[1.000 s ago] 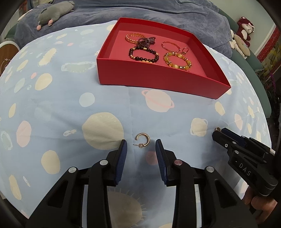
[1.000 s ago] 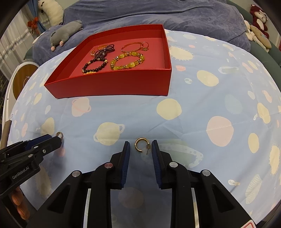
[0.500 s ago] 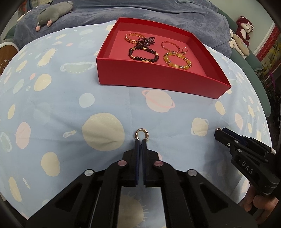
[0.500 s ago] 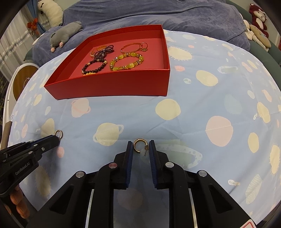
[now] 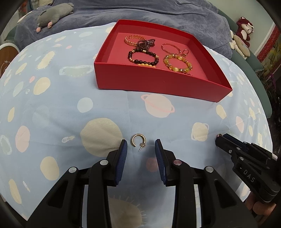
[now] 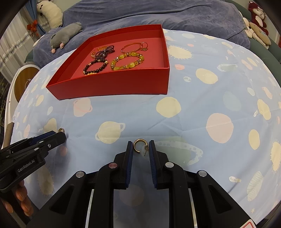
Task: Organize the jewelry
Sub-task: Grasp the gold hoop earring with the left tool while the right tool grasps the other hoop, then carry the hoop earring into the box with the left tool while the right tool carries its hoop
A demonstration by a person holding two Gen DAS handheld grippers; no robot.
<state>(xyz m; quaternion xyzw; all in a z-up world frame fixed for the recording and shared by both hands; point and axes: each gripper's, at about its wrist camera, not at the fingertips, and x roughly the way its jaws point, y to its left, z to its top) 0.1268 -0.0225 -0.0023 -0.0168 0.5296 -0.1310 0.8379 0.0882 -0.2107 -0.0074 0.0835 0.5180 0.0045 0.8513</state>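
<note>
Two gold hoop earrings lie on the planet-print cloth. One earring (image 5: 138, 142) lies flat just ahead of my left gripper (image 5: 140, 143), whose jaws are opening, and no pad touches it. The other earring (image 6: 140, 146) sits between the blue pads of my right gripper (image 6: 140, 145), which is shut narrowly on it at cloth level. The red box (image 5: 158, 84) behind holds several bracelets, among them a dark beaded bracelet (image 5: 143, 58) and a yellow beaded bracelet (image 5: 177, 64). Each gripper shows in the other's view: the right gripper (image 5: 219, 138) and the left gripper (image 6: 62, 136).
The red box (image 6: 114, 86) stands at the far middle of the cloth. A grey plush toy (image 5: 54, 15) lies on the blue blanket behind it. More plush toys (image 5: 243, 33) sit at the far right. A round wooden object (image 6: 24, 82) is off the cloth's left edge.
My left gripper shut on its earring and then reopened; the earring now lies flat on the cloth again. My right jaws narrowed around their earring. Neither hand shifted.
</note>
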